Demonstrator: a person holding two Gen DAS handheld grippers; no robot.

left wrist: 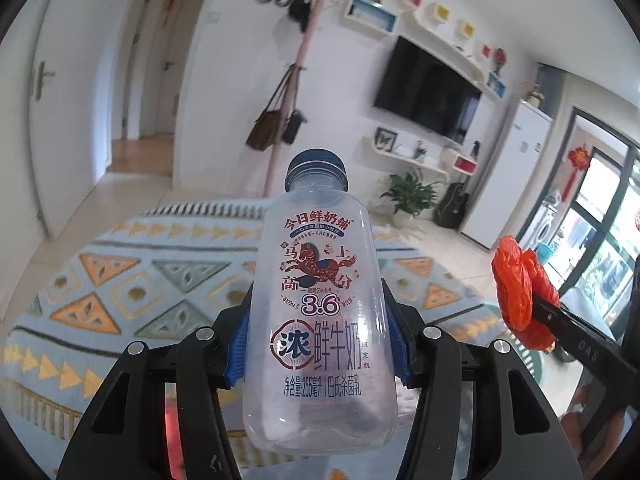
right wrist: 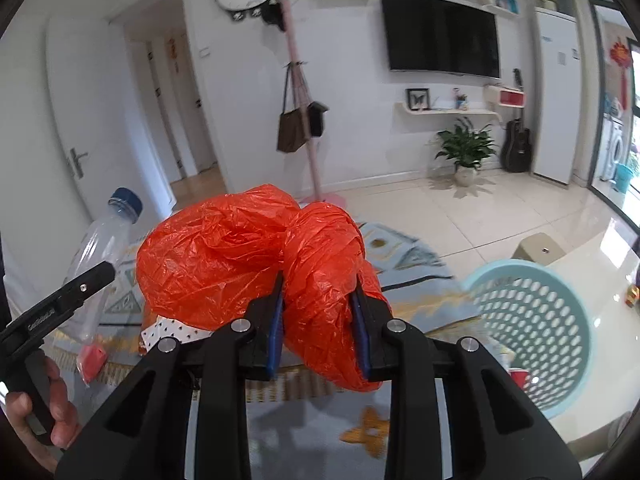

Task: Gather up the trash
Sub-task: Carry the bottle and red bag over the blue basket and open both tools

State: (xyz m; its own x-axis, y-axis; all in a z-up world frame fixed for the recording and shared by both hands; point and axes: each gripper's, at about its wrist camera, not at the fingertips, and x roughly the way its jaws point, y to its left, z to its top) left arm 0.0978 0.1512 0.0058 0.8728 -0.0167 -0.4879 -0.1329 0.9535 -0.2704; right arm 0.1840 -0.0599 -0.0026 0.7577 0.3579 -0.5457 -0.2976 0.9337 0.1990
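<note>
My left gripper [left wrist: 318,340] is shut on an empty clear plastic milk bottle [left wrist: 320,312] with a blue cap, held upright above the patterned rug. The bottle also shows at the left of the right wrist view [right wrist: 102,248]. My right gripper [right wrist: 318,312] is shut on a crumpled orange plastic bag [right wrist: 256,268], held in the air. The bag also shows at the right edge of the left wrist view [left wrist: 522,292]. A light blue perforated basket [right wrist: 532,320] stands low to the right of the right gripper, with a small red item inside.
A patterned rug [left wrist: 120,292] covers the floor below. A pink coat stand [right wrist: 304,120] with hanging bags, a potted plant [right wrist: 464,152], a guitar [right wrist: 516,148] and a wall TV [right wrist: 440,36] are along the far wall. A beige stool [right wrist: 540,246] is behind the basket.
</note>
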